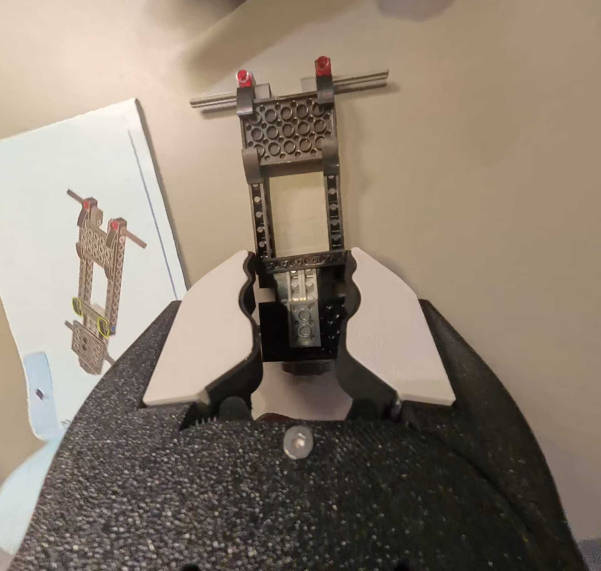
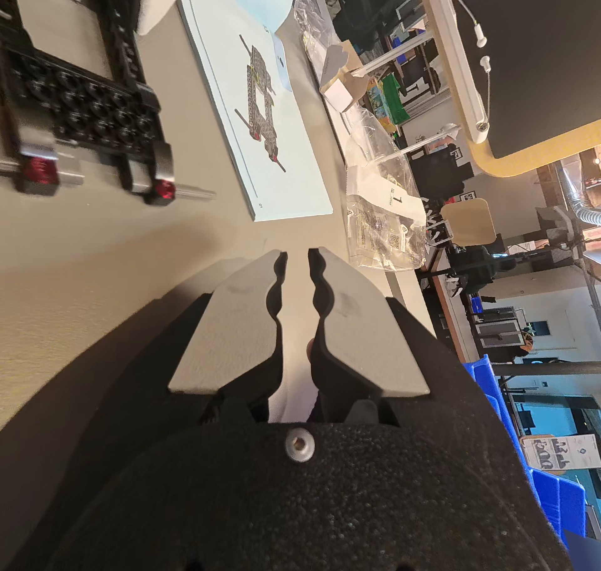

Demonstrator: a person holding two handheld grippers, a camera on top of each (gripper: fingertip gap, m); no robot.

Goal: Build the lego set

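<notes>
The beige table [image 2: 97, 262] is running out of view on every side. The instruction booklet [image 1: 65, 197] is lying left, partly cut off. The left gripper [image 1: 300, 256] is clamping the black brick frame's [image 1: 289, 132] near end, hiding its base. The right gripper [image 2: 297, 256] is hovering slightly apart, holding nothing.

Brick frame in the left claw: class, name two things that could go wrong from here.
1. The left claw grips only the near end of the long black brick frame; the unsupported far end could lever bricks apart.
2. The grey cross rod and red studs at that far end look lightly attached and might drop onto the table.
</notes>
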